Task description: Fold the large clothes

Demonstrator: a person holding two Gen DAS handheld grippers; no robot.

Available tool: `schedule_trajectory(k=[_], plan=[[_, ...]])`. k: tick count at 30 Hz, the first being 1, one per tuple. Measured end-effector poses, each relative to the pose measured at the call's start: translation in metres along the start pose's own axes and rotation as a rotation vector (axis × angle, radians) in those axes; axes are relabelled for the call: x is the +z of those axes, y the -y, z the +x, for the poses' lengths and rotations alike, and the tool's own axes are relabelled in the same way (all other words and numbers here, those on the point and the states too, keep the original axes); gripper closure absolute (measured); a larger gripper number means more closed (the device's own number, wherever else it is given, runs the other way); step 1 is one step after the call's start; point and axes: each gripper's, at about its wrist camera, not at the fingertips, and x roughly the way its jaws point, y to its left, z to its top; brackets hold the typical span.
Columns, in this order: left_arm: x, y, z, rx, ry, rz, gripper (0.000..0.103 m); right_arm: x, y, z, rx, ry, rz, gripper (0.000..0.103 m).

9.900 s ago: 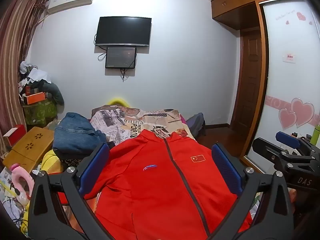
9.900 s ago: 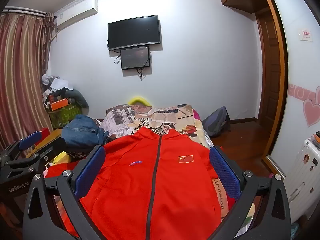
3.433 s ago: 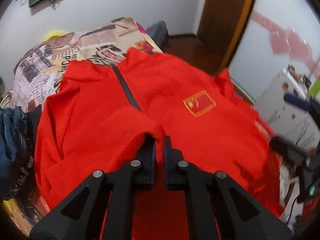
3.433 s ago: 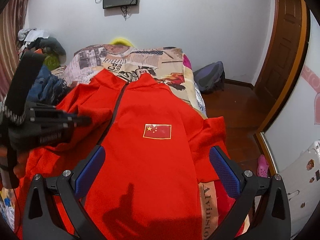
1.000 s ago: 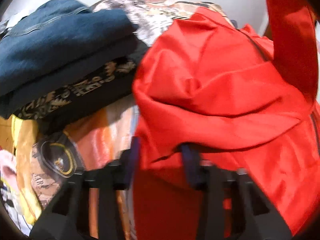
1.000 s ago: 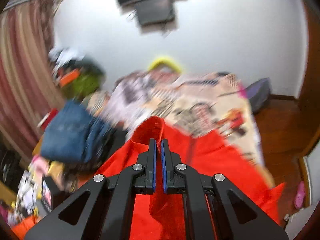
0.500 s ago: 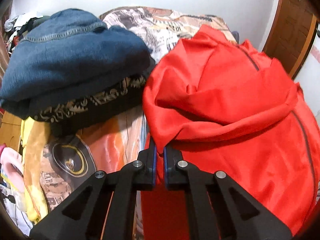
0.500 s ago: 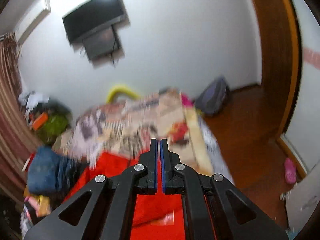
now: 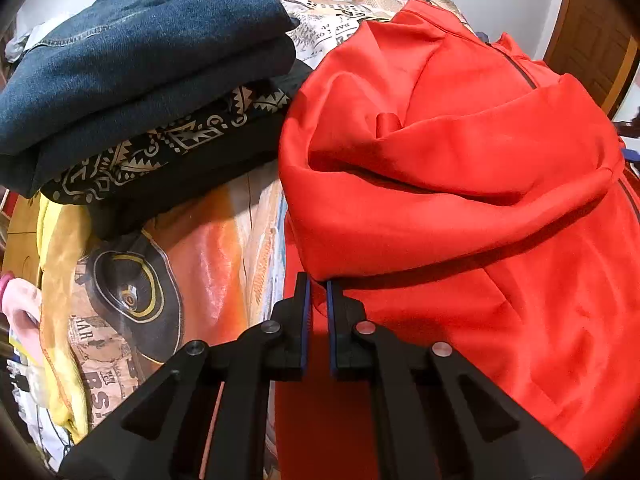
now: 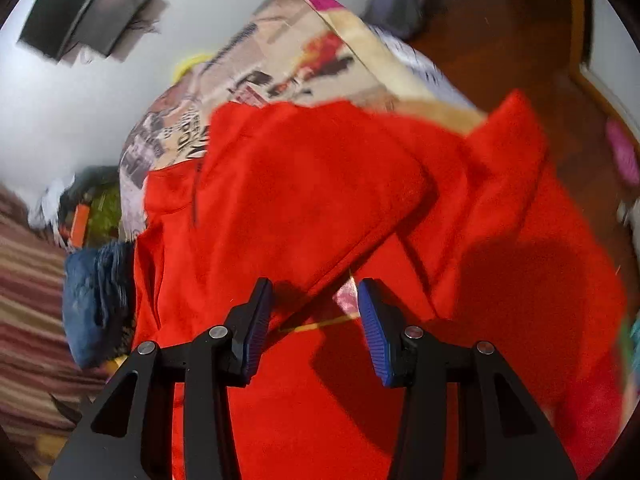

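A large red zip jacket [image 9: 460, 184] lies on the bed with its sleeves folded across the front. My left gripper [image 9: 316, 284] is shut on the jacket's left folded edge, the red cloth pinched between the blue pads. In the right wrist view the red jacket [image 10: 304, 184] fills the middle, one sleeve lying slantwise over the body. My right gripper [image 10: 314, 308] is open and empty just above the jacket, its jaws apart on either side of the sleeve end.
A stack of folded clothes, blue denim [image 9: 132, 60] over a black patterned garment [image 9: 168, 148], sits left of the jacket. The printed bedspread [image 9: 168, 280] shows beside it. Wooden floor [image 10: 540, 48] lies right of the bed. A wall TV [image 10: 80, 12] hangs behind.
My right gripper has opened, let go of the red cloth and tilted down over the jacket. My left gripper stays shut on the jacket's edge, hardly moved.
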Motion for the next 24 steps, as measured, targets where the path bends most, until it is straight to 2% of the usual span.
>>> schedule_trajectory(k=[2,5,7,8,10,12,13,16,18,20,21,24], plan=[[0.001,0.000,0.001,-0.001,-0.002,-0.004,0.098,0.007,0.000,0.000,-0.014,0.061,0.019,0.062],[0.003,-0.001,0.003,0.000,-0.003,-0.010,0.096,0.014,0.002,-0.002,-0.016,0.101,0.047,0.064],[0.004,-0.002,0.003,-0.003,0.001,-0.014,0.096,0.018,0.000,-0.004,-0.027,0.139,0.052,0.082],[0.005,-0.003,0.004,-0.006,0.004,-0.015,0.096,0.019,-0.002,-0.007,-0.041,0.153,0.041,0.097],[0.006,-0.005,0.001,-0.017,0.022,-0.024,0.100,0.019,-0.007,-0.016,-0.065,0.196,0.019,0.098],[0.010,-0.008,-0.008,-0.017,0.051,-0.037,0.101,0.015,-0.021,-0.039,-0.099,0.279,-0.046,0.099],[0.011,-0.011,-0.013,-0.018,0.067,-0.046,0.101,0.009,-0.029,-0.057,-0.104,0.333,-0.083,0.099],[0.017,-0.023,-0.029,-0.030,0.109,-0.088,0.102,-0.004,-0.042,-0.090,-0.093,0.416,-0.148,0.099],[0.018,-0.032,-0.038,-0.027,0.131,-0.111,0.103,-0.012,-0.042,-0.105,-0.097,0.441,-0.169,0.099],[0.016,-0.040,-0.042,0.029,0.146,-0.115,0.103,-0.019,-0.037,-0.111,-0.104,0.444,-0.171,0.099],[0.014,-0.043,-0.042,0.030,0.142,-0.126,0.103,-0.023,-0.035,-0.112,-0.113,0.446,-0.167,0.099],[0.003,-0.056,-0.034,-0.026,0.089,-0.173,0.103,-0.041,-0.019,-0.111,-0.156,0.410,-0.175,0.099]])
